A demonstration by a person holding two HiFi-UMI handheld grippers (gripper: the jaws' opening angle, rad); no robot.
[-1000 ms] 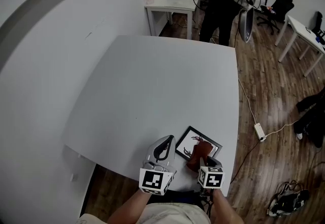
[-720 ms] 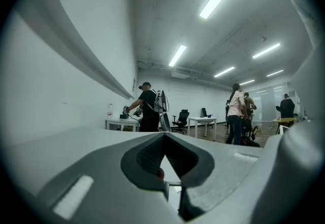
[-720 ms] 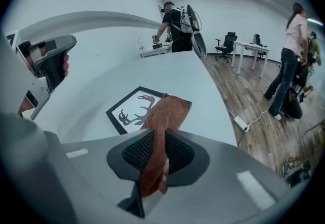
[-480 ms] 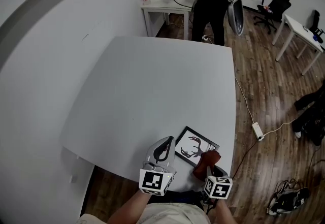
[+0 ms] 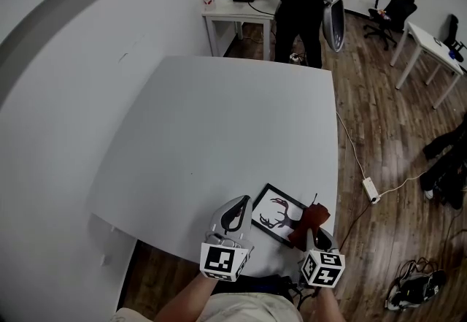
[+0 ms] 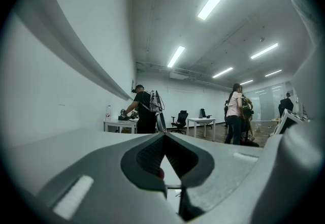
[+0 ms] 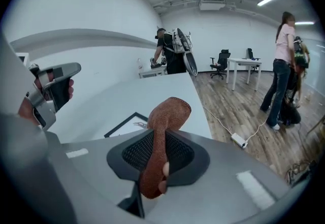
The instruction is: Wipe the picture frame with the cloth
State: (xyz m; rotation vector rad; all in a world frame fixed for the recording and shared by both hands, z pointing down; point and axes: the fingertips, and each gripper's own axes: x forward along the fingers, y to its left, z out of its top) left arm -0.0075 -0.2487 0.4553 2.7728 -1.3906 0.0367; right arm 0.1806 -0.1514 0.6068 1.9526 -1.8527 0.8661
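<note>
Near table point(image 5: 233, 123) edge, right gripper point(image 5: 314, 233) clamps cloth point(image 5: 309, 217) at right corner of frame point(image 5: 273, 214); left gripper point(image 5: 236, 209) closed, empty, beside it. Wiping judged under way, not complete.

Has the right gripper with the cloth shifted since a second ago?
Yes. The right gripper, shut on the cloth, has slid rightward across the picture frame, from over its middle to its right corner.
</note>
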